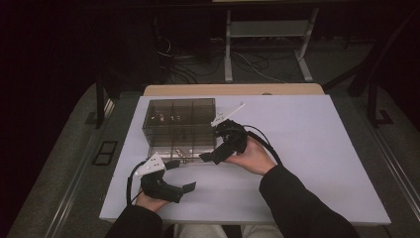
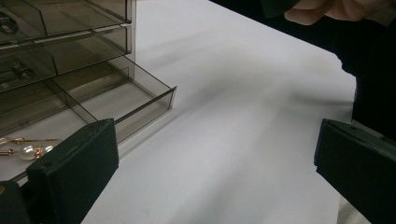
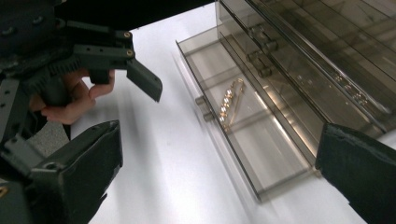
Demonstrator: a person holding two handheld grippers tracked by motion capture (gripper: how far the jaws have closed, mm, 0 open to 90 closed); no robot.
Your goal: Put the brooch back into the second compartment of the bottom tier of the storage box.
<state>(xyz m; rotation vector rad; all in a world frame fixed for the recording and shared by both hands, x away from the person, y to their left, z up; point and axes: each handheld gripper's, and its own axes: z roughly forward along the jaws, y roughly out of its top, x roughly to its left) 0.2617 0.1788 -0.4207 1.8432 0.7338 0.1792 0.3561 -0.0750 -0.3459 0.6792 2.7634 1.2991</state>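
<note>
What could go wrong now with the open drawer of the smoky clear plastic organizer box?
1. The pulled-out bottom drawer juts over the white table; the right gripper, close by with open jaws, might knock it.
2. The gold pearl jewellery lies loose inside and may slide if jolted.

Both grippers, left gripper and right gripper, are black with grey plates and black cables; the person wears dark sleeves.

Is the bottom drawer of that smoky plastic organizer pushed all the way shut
No, the bottom drawer is pulled out onto the table, with a gold pearl hair clip lying in it.
</note>
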